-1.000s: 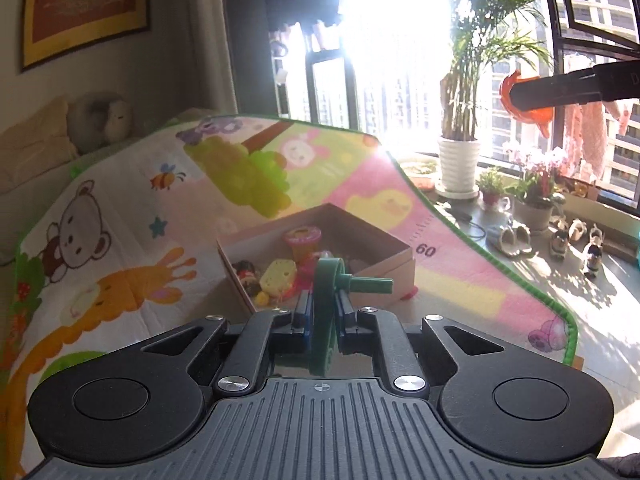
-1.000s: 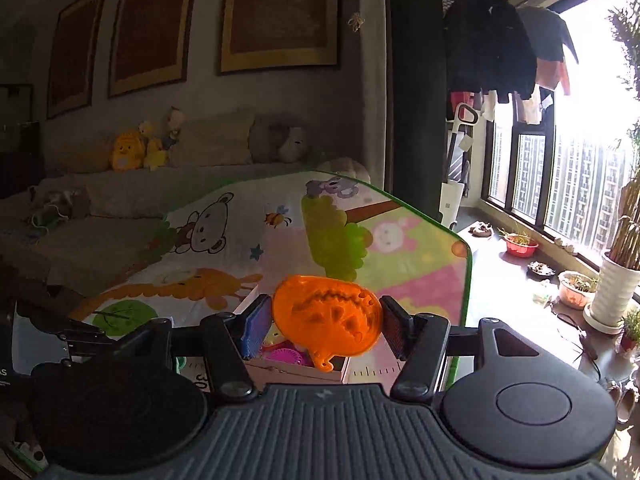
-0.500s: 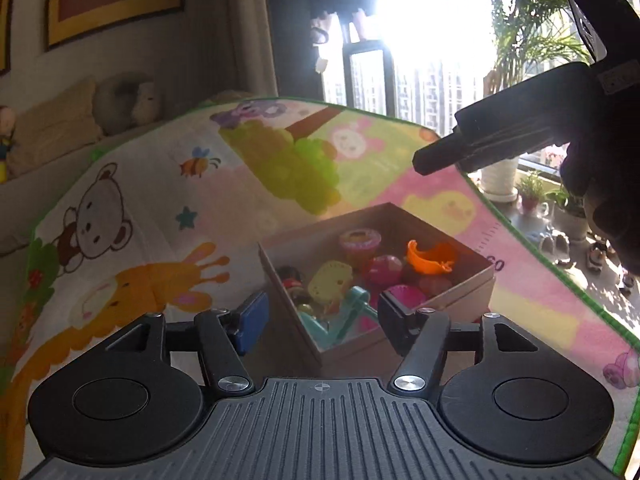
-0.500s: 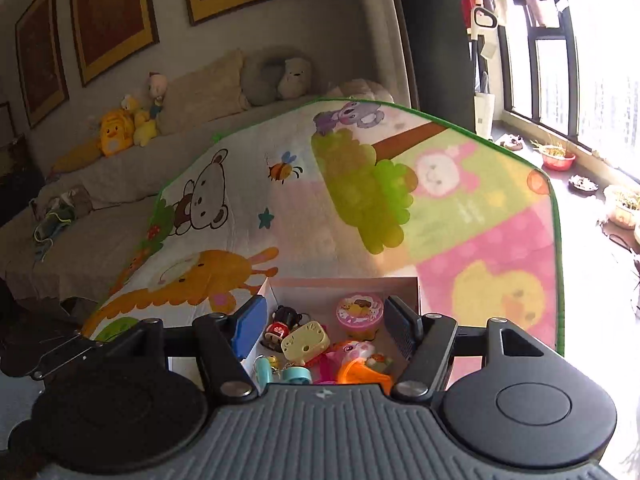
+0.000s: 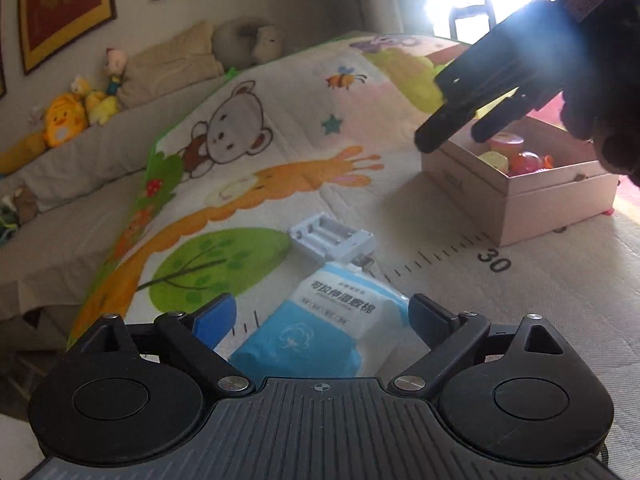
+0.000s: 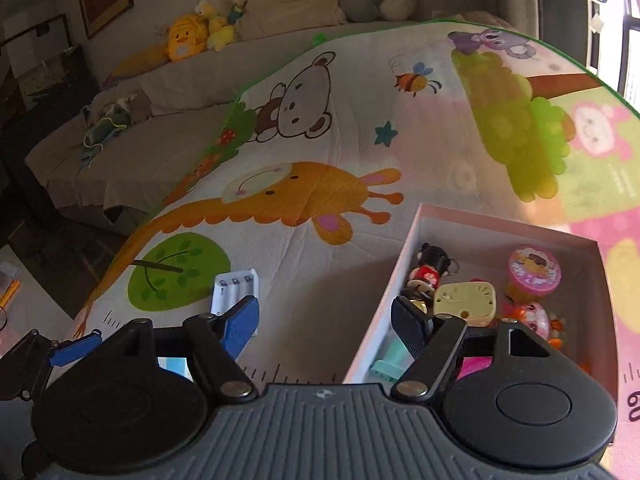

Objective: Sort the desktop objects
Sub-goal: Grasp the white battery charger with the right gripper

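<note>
A blue-and-white packet of cotton pads [image 5: 320,328] lies on the cartoon play mat [image 5: 280,152], right below my left gripper [image 5: 322,316]. Its jaws are opening wide, with the packet between them, untouched. Just beyond lies a white battery case [image 5: 332,240], also visible in the right wrist view [image 6: 236,288]. The pink box [image 5: 520,204] of small toys stands to the right. My right gripper [image 6: 326,324] hangs over the box's left wall [image 6: 384,300], jaws opening with nothing between them. From the left wrist view it appears as a dark shape [image 5: 454,136].
Inside the box are a pink round jar [image 6: 534,266], a yellow case [image 6: 466,300], a small doll [image 6: 430,268] and a teal toy [image 6: 390,360]. A beige couch [image 6: 160,136] with plush toys [image 6: 184,36] runs behind the mat's left edge.
The left gripper let go of the green toy, opened and swung down-left to the packet. The right gripper dropped the orange toy into the box and sank toward its left side.
</note>
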Motion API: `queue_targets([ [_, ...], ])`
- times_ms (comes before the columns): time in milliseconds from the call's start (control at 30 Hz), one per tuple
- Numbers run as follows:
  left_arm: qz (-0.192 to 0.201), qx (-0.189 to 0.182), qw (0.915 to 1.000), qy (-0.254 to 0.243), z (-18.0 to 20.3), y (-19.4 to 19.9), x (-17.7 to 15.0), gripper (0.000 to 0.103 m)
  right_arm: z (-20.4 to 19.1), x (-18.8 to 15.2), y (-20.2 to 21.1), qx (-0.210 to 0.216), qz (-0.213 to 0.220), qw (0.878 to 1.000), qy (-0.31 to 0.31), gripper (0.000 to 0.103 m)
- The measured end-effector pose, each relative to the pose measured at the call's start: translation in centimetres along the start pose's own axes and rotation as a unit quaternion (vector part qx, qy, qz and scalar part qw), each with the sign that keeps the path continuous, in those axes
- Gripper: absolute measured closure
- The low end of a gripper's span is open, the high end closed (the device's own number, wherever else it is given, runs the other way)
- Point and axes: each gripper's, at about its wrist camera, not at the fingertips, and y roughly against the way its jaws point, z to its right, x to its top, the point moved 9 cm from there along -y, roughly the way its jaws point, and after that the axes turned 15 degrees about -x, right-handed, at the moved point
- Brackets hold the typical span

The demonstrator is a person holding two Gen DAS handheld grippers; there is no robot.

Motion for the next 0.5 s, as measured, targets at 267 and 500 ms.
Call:
queue_targets([
  [267, -0.010, -0.037, 0.9992, 0.011, 0.7, 0.4, -1.8, 0.003, -10.5, -0.3, -8.8, 0.008, -0.059, 0.996, 0.065, 0.029],
  [500, 0.001, -0.031, 0.9990, 0.033, -0.5, 1.2, -2.0, 0.002, -12.2, -1.3, -10.7, -0.013, -0.065, 0.990, 0.120, 0.054],
])
